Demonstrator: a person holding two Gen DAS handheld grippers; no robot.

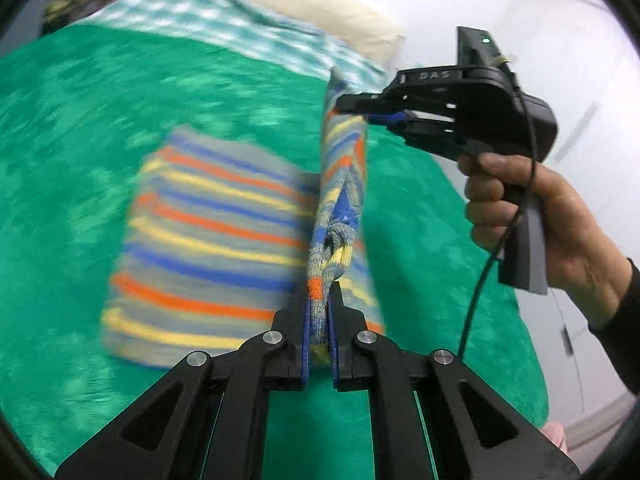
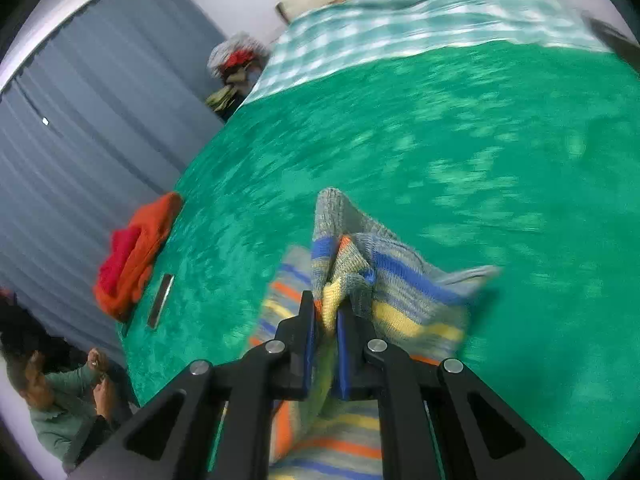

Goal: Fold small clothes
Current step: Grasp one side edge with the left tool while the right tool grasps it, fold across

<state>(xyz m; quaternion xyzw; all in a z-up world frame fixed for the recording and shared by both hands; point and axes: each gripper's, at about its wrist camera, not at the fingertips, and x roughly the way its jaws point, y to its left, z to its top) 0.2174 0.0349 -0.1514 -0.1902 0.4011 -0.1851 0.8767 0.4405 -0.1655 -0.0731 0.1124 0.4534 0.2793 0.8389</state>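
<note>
Ahead and right of the right gripper's jaws the green blanket (image 2: 440, 128) lies open, while far to their left an orange-red clothes pile (image 2: 132, 256) and a flat dark slab (image 2: 160, 301) crowd the bed's edge.

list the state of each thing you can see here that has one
striped knit garment: partly folded, one edge lifted off the bed
left gripper: shut on the garment's edge
right gripper: shut on the garment's edge
orange and red clothes: heaped, unfolded
green blanket: spread flat
</note>
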